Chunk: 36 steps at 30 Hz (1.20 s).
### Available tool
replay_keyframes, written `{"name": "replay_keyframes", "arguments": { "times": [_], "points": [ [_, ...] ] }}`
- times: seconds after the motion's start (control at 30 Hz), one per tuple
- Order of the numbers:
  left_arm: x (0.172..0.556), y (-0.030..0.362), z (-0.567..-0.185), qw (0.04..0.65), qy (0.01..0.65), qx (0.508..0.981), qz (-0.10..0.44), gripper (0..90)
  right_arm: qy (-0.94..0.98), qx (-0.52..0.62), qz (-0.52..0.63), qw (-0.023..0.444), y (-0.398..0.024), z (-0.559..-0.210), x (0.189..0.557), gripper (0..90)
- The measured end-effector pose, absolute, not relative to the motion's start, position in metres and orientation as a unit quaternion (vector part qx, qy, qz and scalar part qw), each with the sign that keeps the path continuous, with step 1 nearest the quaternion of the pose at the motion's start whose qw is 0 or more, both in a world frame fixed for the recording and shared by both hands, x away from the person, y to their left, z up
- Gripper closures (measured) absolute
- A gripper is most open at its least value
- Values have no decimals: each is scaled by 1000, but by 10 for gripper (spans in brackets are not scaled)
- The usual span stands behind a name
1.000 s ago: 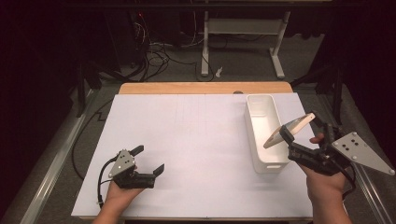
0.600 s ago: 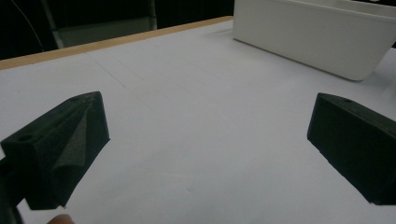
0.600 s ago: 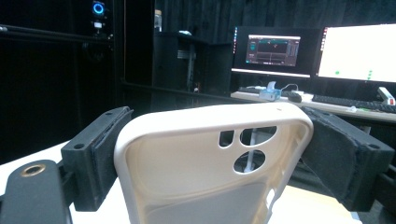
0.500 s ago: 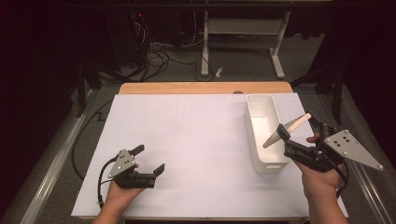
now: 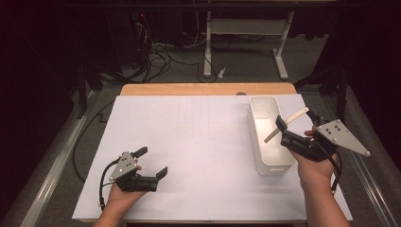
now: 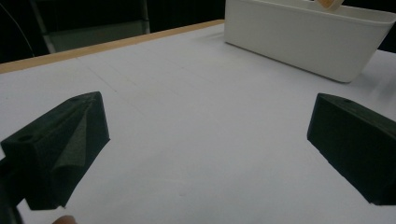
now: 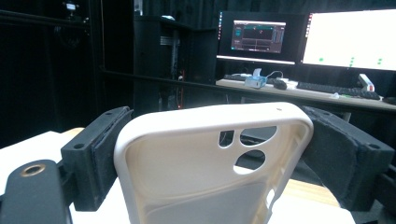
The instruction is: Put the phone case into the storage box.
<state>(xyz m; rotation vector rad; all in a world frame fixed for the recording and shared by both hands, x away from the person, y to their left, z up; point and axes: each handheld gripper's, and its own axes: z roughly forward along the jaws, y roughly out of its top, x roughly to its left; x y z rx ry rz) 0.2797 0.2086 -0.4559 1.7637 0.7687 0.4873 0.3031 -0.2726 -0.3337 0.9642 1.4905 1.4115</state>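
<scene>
Grasping the cream phone case (image 5: 286, 124) tilted above the white bin (image 5: 267, 163), the right gripper (image 5: 283, 128) likely needs lowering before release, while the left gripper (image 5: 151, 162) rests on the counter (image 5: 198, 142), fingers released.

The left gripper (image 5: 151, 163) rests low near the counter's near left edge, held in the left hand (image 5: 124, 195), jaws spread wide apart; the right gripper (image 5: 282, 131) is raised at the right, gripped by the right hand (image 5: 316, 165), jaws clamped, its grey plate tilted outward.
</scene>
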Motion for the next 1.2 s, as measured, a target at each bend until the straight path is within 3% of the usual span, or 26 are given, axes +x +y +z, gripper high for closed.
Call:
{"name": "replay_keyframes", "arguments": {
  "times": [1.2],
  "points": [
    [280,210,-455,551,321,743,204,3,591,435,515,442,-252,-332,383,131]
  ]
}}
